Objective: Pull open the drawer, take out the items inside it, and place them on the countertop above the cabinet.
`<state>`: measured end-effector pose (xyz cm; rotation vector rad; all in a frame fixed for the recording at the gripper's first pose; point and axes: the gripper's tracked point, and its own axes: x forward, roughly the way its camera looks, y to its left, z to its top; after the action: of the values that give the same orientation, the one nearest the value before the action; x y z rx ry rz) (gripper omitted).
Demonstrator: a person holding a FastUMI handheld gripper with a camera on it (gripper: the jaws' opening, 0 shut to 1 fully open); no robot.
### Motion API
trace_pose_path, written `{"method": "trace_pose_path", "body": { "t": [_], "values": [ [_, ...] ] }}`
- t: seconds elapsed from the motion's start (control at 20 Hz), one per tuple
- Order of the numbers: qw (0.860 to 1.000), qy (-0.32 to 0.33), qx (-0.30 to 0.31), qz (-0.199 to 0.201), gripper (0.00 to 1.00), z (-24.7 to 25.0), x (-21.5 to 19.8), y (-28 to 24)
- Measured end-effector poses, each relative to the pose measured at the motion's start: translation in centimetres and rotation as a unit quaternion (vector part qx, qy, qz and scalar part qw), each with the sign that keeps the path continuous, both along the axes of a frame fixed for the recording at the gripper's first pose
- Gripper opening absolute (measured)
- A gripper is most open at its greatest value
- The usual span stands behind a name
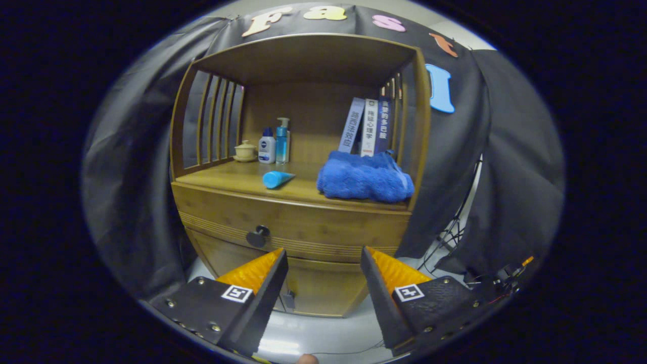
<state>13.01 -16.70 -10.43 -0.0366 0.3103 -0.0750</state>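
Wooden cabinet (303, 222) stands ahead of the claw (323, 265), whose fingers are spread wide and hold nothing. Its drawer (323, 227) is closed, the dark knob (259, 235) just beyond the left finger. On the table (237, 179) above lie a blue tube (277, 178) and, to its right, a blue towel (364, 178).

walls: black cloth (141, 167) | floor: pale, glossy (328, 333) | stand legs and cables (450, 237) right of cabinet

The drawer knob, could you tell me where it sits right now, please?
In the gripper view the drawer knob sits on the closed drawer front below the countertop, just ahead of the open gripper, nearer its left finger.
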Motion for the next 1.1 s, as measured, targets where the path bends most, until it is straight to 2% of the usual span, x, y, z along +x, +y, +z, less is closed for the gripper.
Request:
{"method": "trace_pose_path", "body": {
  "t": [0.25,0.45,0.8,1.1],
  "values": [
    [1.0,-0.006,0.017,-0.018,0.87,-1.7,-1.3,-4.1],
    [1.0,-0.011,0.002,-0.026,0.87,-2.6,-2.3,-7.4],
    [0.997,-0.026,-0.004,-0.067,0.87,-4.1,-4.0,-14.1],
    [0.995,-0.054,0.004,-0.088,0.87,-4.3,-4.9,-17.2]
  ]
}}
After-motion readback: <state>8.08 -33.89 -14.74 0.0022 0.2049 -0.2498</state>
